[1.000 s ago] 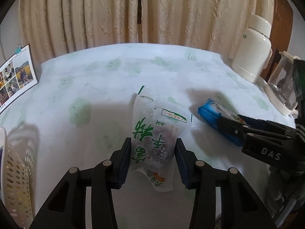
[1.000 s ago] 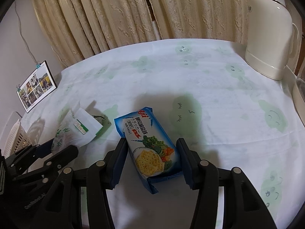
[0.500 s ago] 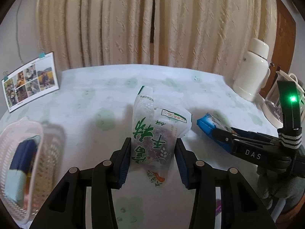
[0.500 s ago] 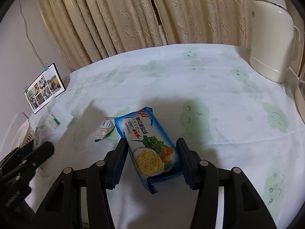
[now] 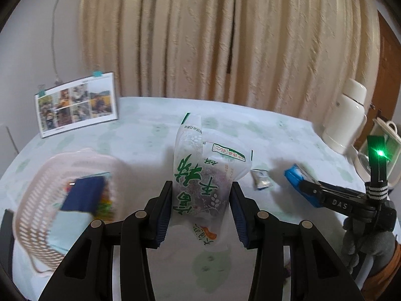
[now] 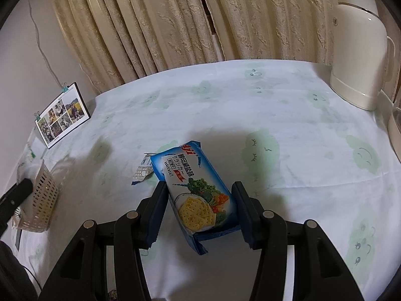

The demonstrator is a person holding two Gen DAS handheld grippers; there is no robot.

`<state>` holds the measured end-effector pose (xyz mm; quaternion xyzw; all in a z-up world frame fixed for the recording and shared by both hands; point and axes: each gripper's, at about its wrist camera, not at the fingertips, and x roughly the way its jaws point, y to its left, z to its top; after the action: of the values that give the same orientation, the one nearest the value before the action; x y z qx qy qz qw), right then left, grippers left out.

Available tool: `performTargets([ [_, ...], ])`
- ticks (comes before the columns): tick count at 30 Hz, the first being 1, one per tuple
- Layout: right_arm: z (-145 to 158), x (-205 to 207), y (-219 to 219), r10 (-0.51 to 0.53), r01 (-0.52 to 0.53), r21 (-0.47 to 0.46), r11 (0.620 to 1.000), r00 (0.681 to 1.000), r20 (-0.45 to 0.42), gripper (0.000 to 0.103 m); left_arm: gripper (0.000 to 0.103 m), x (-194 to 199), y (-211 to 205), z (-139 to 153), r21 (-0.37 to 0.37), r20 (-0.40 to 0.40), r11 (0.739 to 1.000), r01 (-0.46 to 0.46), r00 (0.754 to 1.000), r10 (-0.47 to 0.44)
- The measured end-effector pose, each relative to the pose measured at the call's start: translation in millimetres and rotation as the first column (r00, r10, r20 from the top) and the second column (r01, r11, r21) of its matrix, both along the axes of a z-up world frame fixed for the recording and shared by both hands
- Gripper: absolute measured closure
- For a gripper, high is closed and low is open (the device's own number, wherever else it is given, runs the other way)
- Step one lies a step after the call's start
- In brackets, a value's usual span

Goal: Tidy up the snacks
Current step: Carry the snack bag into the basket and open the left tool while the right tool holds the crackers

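My left gripper (image 5: 200, 210) is shut on a white snack bag with green lettering (image 5: 200, 180), held upright above the table. Down to its left stands a pale perforated basket (image 5: 32, 200) that holds a dark blue packet (image 5: 82, 195) and other snacks. My right gripper (image 6: 200, 208) is shut on a blue cracker pack (image 6: 195, 185), which lies low over the tablecloth. The left wrist view also shows the right gripper (image 5: 304, 190) gripping the cracker pack (image 5: 293, 175) at the right. A small silver sachet (image 6: 142, 173) lies on the cloth just left of the crackers.
A white thermos (image 6: 358, 57) and a clear kettle (image 5: 383, 148) stand at the table's right edge. A clipped photo card (image 5: 77, 105) leans against the wall at the far left. Beige curtains hang behind the table. The green-patterned tablecloth (image 6: 250, 105) covers the round table.
The left gripper has lifted the white bag and swung left, bringing the basket into its view. The right gripper has raised the cracker pack slightly, and the silver sachet lies uncovered.
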<state>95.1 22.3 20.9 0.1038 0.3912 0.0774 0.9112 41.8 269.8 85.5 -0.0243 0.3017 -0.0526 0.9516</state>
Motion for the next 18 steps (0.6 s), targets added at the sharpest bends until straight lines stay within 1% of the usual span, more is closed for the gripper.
performTargets([
  [7,1,-2,2,0.003,-0.003,0.001,1.0,1.0,0.002,0.054,0.058,-11,40,8,-0.007,0.02,0.997,-0.081,0.996,0.081],
  [18,1,-2,3,0.002,-0.002,0.001,1.0,1.0,0.002,0.054,0.058,-18,90,8,-0.016,0.016,0.982,-0.19,0.982,0.191],
])
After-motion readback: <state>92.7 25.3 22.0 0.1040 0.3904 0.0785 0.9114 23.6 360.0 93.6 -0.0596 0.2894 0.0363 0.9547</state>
